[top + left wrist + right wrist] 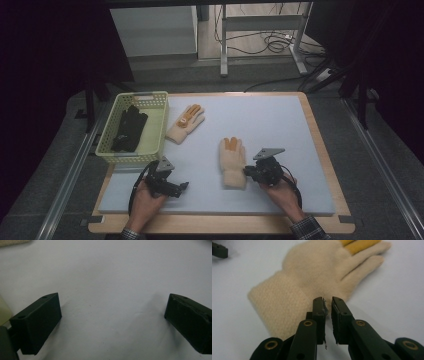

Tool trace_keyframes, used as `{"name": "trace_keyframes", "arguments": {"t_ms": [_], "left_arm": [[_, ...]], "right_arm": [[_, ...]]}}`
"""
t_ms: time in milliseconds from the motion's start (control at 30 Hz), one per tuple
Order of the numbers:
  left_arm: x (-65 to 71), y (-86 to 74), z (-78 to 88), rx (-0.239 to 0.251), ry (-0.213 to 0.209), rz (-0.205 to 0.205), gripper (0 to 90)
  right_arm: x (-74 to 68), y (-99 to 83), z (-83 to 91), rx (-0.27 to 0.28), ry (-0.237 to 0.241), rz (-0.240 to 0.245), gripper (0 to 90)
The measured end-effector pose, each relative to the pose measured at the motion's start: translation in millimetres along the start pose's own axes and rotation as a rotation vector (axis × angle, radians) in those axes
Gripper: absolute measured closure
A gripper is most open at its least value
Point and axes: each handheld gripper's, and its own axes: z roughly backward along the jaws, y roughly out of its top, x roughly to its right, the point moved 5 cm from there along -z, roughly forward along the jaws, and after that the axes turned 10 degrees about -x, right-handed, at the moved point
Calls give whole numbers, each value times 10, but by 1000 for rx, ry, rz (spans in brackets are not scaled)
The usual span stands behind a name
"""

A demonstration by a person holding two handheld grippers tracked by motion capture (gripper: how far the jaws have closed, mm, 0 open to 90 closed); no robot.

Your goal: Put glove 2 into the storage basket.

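The right claw (327,302), nearly pressed together and empty beside the cream glove's cuff (279,302), may slip off the thick knit; the left claw (112,315) rests spread.

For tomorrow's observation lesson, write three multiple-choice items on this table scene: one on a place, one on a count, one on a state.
1. Where do the black gloves lie?
A. in the basket
B. on the mat beside the right gripper
C. on the floor

2. How many cream gloves lie on the mat?
A. one
B. two
C. four

3. How do the left gripper's jaws stand?
A. clamped on a glove
B. wide apart with nothing between
C. shut together

Answers:
1. A: the black gloves sit inside the basket.
2. B: the far cream glove and the near cream glove lie on the mat.
3. B: the left gripper shows bare mat between its spread jaws.
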Motion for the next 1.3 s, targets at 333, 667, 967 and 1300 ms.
{"name": "trace_keyframes", "arguments": {"t_ms": [333, 667, 967, 1300], "left_arm": [[0, 0, 0, 0, 0, 0, 9], [2, 0, 1, 1, 0, 0, 10], [-1, -2, 4, -2, 1, -5, 12], [0, -2, 4, -3, 0, -4, 12]], "right_arm": [[-17, 86, 27, 15, -3, 19, 775], [-65, 698, -103, 65, 53, 39, 672], [-127, 1220, -448, 53, 51, 86, 731], [-174, 1639, -801, 59, 59, 116, 740]]}}
